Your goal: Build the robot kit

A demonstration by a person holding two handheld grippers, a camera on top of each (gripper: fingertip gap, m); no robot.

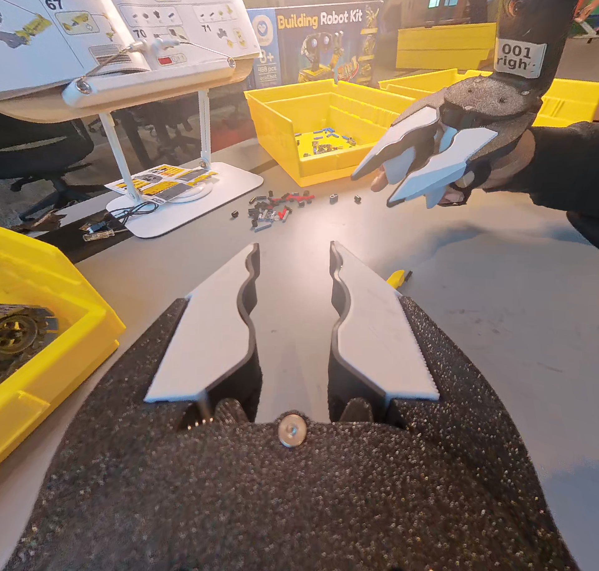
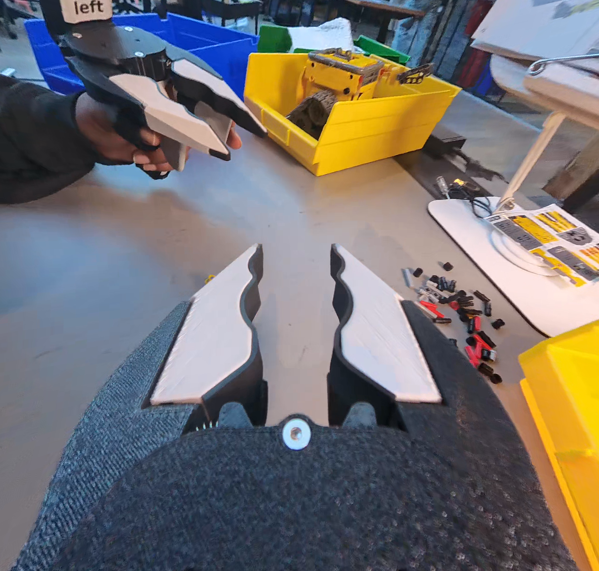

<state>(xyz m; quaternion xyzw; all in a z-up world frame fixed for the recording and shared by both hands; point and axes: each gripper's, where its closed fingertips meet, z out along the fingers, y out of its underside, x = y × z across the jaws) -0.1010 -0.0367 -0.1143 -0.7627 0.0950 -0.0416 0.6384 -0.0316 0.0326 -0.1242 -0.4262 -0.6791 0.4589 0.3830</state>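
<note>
**Hovering with both tools empty over the grey surface**

Hovering above the grey surface (image 1: pixel 421 344), my left tool (image 1: pixel 294 250) has its jaws spread with nothing between them, only bare tabletop showing in the gap. My right tool (image 2: pixel 295 251) is the same: jaws apart, empty, held off the surface.

Ahead of the left tool lies a scatter of small black, red and grey building pins (image 1: pixel 275 207), well apart from its tips; in the right wrist view that pile (image 2: pixel 460 309) sits just right of my right tool. A small yellow piece (image 1: pixel 397 278) lies just beside the left tool's right finger, mostly hidden, so I cannot say what kind of part it is.

Beyond the pins stands a yellow bin (image 1: pixel 275 127) with a few blue and dark bits on its floor, and behind it the kit box (image 1: pixel 324 43). To the left, a white book stand (image 1: pixel 194 195) holds an open instruction booklet (image 1: pixel 136 14), with a sticker sheet (image 1: pixel 168 179) on its base. Another yellow bin (image 2: pixel 372 140) holds a partly built yellow tracked model (image 2: pixel 337 79); a blue bin (image 2: pixel 201 40) stands behind it.
</note>
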